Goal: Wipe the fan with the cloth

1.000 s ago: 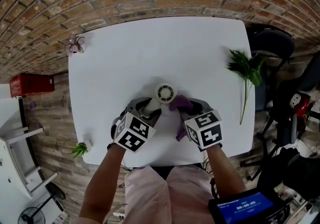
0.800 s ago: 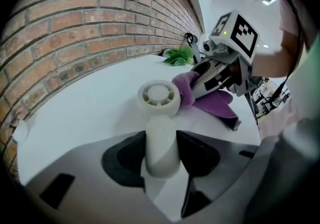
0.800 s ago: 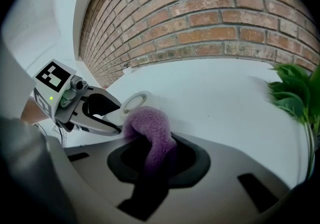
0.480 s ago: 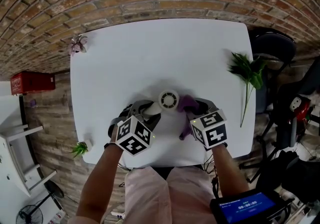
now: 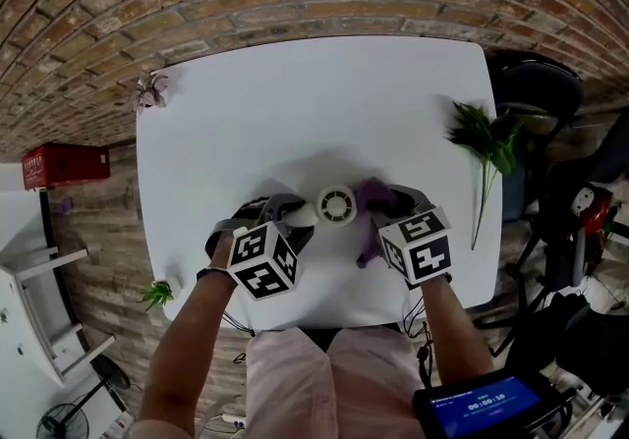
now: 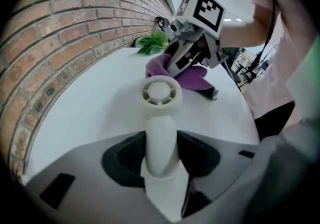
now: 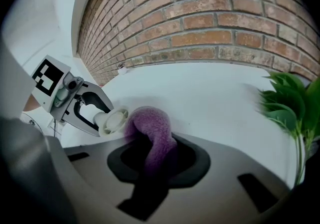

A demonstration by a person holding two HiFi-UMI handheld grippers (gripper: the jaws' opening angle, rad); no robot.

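Our left gripper (image 6: 160, 160) is clamped on the white handle (image 6: 160, 140) of the fan (image 5: 335, 203), one jaw on each side of it. Our right gripper (image 7: 157, 160) is pinched on the purple cloth (image 7: 150, 130), whose bunched end pushes out past the jaws and meets the rim of the fan's round head (image 7: 114, 120).

The fan sits over the near middle of the white table (image 5: 295, 103), between our two grippers. We cannot tell whether it rests on the surface or hangs just above it.

To wipe well, we judge that the left grip should hold the handle firm while the right one sweeps the cloth around the rim and across the grille. A light roll of the handle would bring fresh faces to the cloth. We should press gently, since the head stands out beyond the jaws and a hard push could twist it in the grip.

The fan's long axis runs from our left jaws along the handle out to the head, roughly left to right in the head view. Its slotted face looks upward, tilted a little towards us.
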